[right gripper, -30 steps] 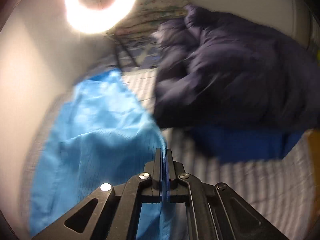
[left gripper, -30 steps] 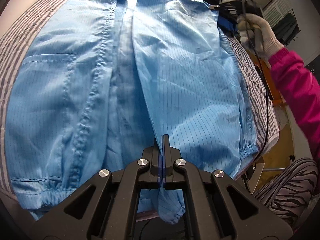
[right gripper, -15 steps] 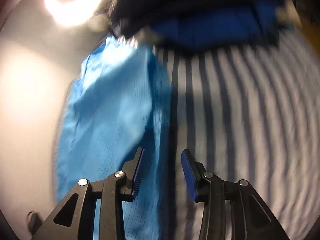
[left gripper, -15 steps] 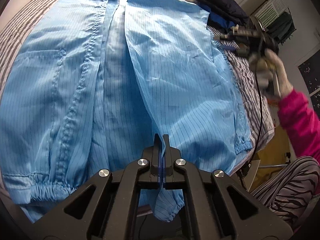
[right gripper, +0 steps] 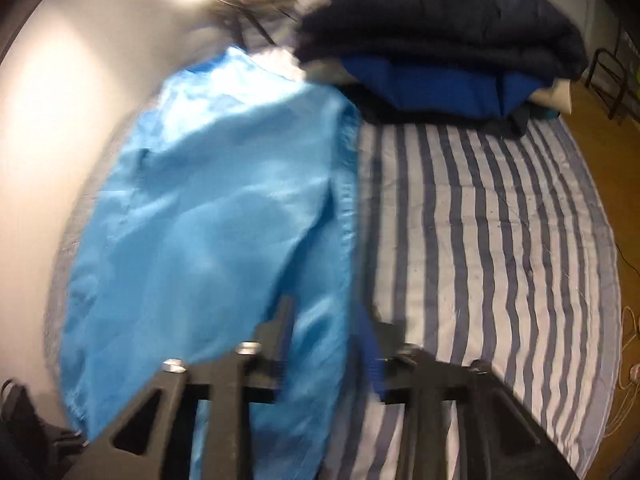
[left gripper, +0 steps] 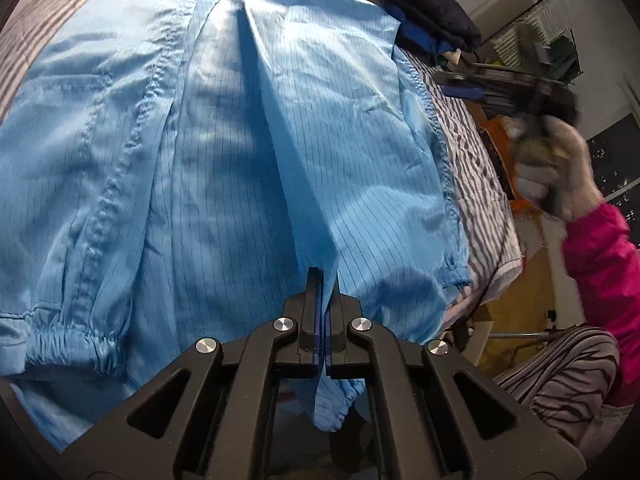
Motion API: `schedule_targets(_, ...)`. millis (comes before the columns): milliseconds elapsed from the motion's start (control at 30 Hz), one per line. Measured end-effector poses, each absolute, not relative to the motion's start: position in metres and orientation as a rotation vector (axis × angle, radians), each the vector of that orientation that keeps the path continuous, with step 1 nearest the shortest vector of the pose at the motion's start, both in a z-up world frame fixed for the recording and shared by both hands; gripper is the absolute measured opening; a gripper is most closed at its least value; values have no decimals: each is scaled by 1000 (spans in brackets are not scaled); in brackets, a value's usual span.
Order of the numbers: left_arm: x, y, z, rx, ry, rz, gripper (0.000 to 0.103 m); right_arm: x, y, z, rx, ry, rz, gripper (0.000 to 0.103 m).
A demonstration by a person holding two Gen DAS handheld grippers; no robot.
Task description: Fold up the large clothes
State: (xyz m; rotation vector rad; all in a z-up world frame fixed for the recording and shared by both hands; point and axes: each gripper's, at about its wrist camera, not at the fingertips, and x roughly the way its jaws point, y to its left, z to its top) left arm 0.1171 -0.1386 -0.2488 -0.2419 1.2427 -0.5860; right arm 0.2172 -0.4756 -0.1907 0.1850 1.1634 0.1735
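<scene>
A large light-blue pinstriped garment (left gripper: 224, 152) lies spread on the striped bed. My left gripper (left gripper: 322, 276) is shut on a raised fold of its right panel near the hem. An elastic cuff (left gripper: 332, 408) hangs below the jaws. In the right wrist view my right gripper (right gripper: 324, 312) is open above the garment's (right gripper: 200, 220) right edge, with blue fabric under the gap and nothing pinched. In the left wrist view a gloved hand (left gripper: 552, 168) holds that gripper off the bed's right side, blurred.
A striped sheet (right gripper: 480, 240) covers the bed to the right of the garment. A pile of dark navy and royal-blue clothes (right gripper: 440, 20) sits at the far end. A ring light glares at the top left. A pink sleeve (left gripper: 600, 260) and wooden floor are at the right.
My right gripper let go of the blue fabric, opened, and moved away from the dark pile along the garment's right edge. My left gripper stays shut on the fold.
</scene>
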Motion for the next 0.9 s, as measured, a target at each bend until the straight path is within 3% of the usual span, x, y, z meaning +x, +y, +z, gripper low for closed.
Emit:
schedule_targets(233, 114, -135, -260, -286, 1249, -576, 0, 142, -449, -192, 153, 1266, 261, 32)
schedule_targets(300, 113, -128, -264, -311, 1259, -578, 0, 125, -445, -206, 74, 1293, 166, 34)
schedule_targets(400, 112, -123, -265, -340, 1265, -584, 0, 98, -456, -220, 91, 1312, 59, 47)
schedule_targets(433, 111, -122, -265, -345, 1266, -585, 0, 91, -460, -224, 141, 1312, 53, 46)
schedule_targets(533, 110, -119, -264, -344, 1264, -582, 0, 79, -457, -231, 267, 1320, 144, 2)
schedule_targets(700, 106, -119, -262, -338, 1257, -573, 0, 69, -449, -227, 73, 1346, 80, 0)
schedule_targets(733, 105, -119, -262, -337, 1257, -574, 0, 68, -452, -225, 77, 1344, 81, 1)
schedule_targets(767, 104, -119, -261, -333, 1253, -574, 0, 66, -453, -218, 70, 1327, 87, 9)
schedule_targets(833, 104, -120, -259, -320, 1250, -567, 0, 63, -458, -198, 69, 1270, 95, 35)
schedule_targets(900, 102, -118, -254, -317, 1235, -557, 0, 63, -460, -179, 109, 1197, 139, 40)
